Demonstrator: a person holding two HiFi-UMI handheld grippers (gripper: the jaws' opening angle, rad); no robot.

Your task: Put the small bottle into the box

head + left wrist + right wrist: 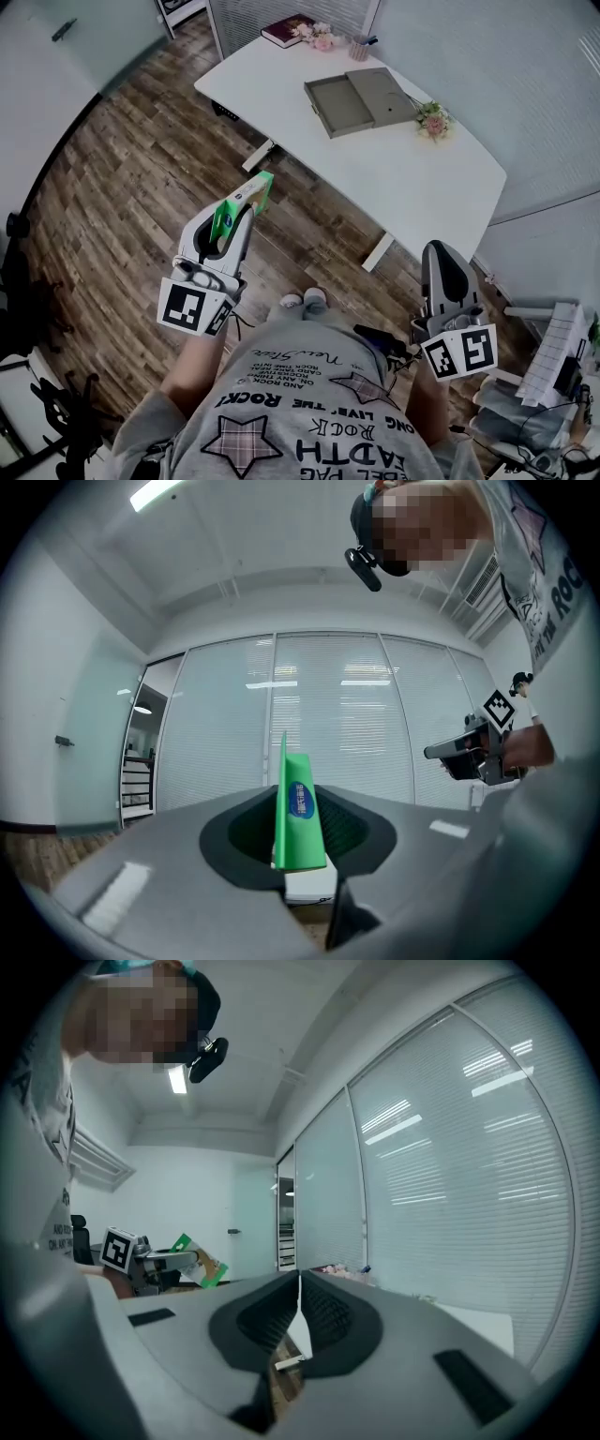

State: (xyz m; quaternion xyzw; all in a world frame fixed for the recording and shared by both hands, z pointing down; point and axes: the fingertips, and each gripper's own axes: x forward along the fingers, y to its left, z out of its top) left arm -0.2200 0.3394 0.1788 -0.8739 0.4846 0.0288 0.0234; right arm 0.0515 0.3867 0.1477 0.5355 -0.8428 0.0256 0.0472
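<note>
My left gripper (255,190) is shut on a small green bottle (242,203), flat and wedge-shaped with a blue label. It is held over the wooden floor, well short of the table. In the left gripper view the green bottle (298,813) stands upright between the jaws of the left gripper (298,841). An open grey box (361,101) lies on the white table (403,178) far ahead. My right gripper (439,255) is shut and holds nothing, low at the right; its jaws meet in the right gripper view (300,1312). That view also catches the left gripper (155,1260) and the bottle (195,1258).
On the table's far end are a dark red book (286,30), pink flowers (322,37) and a cup (360,47); more flowers (432,121) lie right of the box. Glass partitions with blinds enclose the room. Cluttered gear (553,375) stands at the lower right.
</note>
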